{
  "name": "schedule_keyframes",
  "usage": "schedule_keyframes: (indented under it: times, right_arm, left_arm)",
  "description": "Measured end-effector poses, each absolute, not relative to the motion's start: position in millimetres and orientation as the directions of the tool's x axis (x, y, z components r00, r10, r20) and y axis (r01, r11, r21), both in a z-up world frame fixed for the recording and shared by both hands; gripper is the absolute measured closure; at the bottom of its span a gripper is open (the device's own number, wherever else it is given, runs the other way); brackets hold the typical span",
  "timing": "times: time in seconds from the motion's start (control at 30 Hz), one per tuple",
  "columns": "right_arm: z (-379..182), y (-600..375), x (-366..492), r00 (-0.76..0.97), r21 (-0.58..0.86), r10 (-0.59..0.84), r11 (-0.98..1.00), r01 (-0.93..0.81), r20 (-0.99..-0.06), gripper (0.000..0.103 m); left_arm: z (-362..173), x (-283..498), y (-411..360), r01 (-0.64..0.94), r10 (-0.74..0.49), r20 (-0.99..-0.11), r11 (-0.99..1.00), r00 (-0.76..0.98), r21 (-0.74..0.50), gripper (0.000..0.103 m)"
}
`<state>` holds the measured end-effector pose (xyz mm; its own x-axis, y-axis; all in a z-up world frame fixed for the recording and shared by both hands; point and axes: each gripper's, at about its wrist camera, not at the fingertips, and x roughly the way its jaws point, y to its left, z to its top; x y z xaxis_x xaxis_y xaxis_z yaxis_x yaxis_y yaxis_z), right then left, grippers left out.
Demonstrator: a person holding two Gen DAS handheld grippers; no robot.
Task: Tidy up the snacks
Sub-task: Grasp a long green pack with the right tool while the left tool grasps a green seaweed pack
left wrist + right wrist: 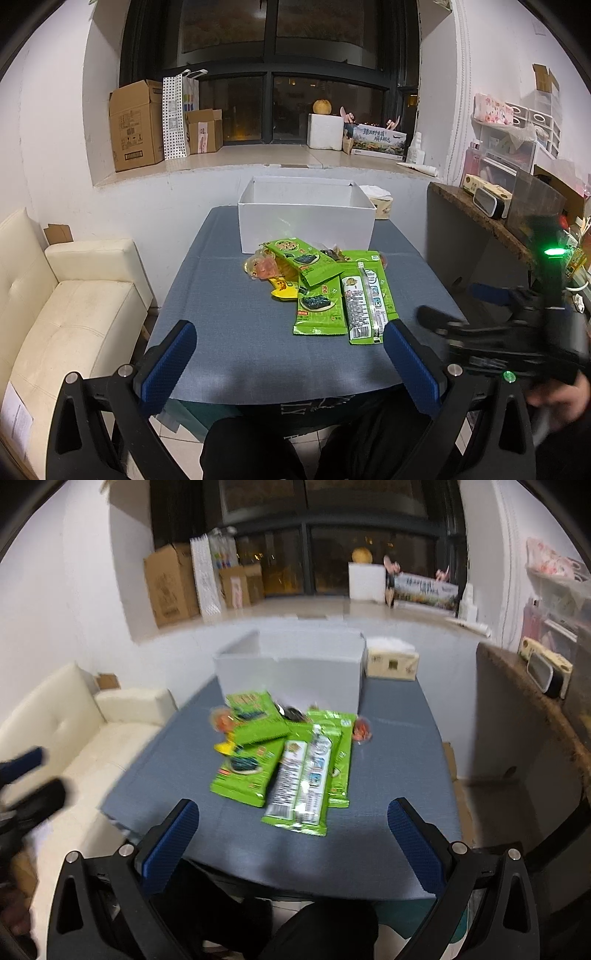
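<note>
Both hand-held grippers, left [290, 363] and right [291, 843], gape empty. Seaweed snack packets [332, 295] on table [229, 332]: light, crinkly, slippery; pinch an edge. White box [306, 218] behind.

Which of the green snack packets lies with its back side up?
The packet nearest the grippers: its white label with small print faces up, while the other green packets show their seaweed pictures.
</note>
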<state>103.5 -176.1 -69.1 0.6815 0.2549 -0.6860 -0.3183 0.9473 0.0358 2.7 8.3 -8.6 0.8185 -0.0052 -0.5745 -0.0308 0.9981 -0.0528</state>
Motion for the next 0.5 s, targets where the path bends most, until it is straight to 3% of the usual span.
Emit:
schedule_keyframes:
  times: [0.33, 0.5]
  right_arm:
    - [-138, -156, 191, 0.597, 0.04, 0.177, 0.971, -0.235, -0.783, 0.0]
    - [-162, -139, 219, 0.545, 0.025, 0.152, 0.972, -0.234, -0.824, 0.032]
  left_arm:
    - [-34, 25, 18, -0.036, -0.004, -0.595, 0.998, 0.803, -0.056, 0.0]
    - [-52, 41, 31, -0.054, -0.007, -0.624, 0.995, 0.782, -0.079, 0.0]
